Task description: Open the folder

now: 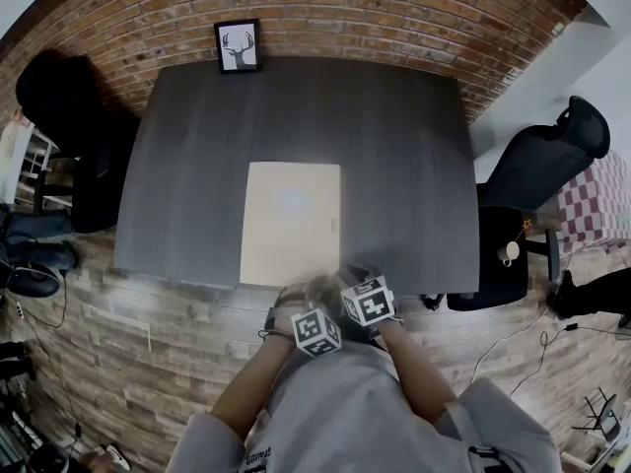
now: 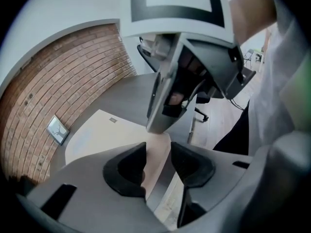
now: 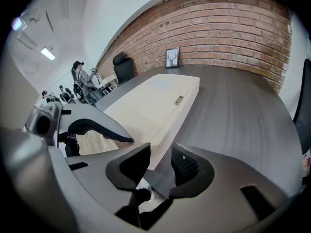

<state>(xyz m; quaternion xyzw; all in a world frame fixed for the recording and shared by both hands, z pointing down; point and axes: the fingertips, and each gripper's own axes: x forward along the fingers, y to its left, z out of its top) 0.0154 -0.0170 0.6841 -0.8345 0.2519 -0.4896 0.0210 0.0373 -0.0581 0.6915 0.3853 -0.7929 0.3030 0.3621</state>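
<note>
Squarely on the table [image 1: 394, 166], the folder [image 1: 291, 225] is lying closed by the near edge, looking light, thin, bendy, probably slick. Left gripper [image 2: 158, 152] and right gripper [image 3: 160, 154] are hovering at its near end, jaws apart, holding nothing. Pinching only the top cover is looking best.

Brick wall [image 1: 394, 8], dark table [image 1: 394, 166], plank floor [image 1: 148, 343]
</note>
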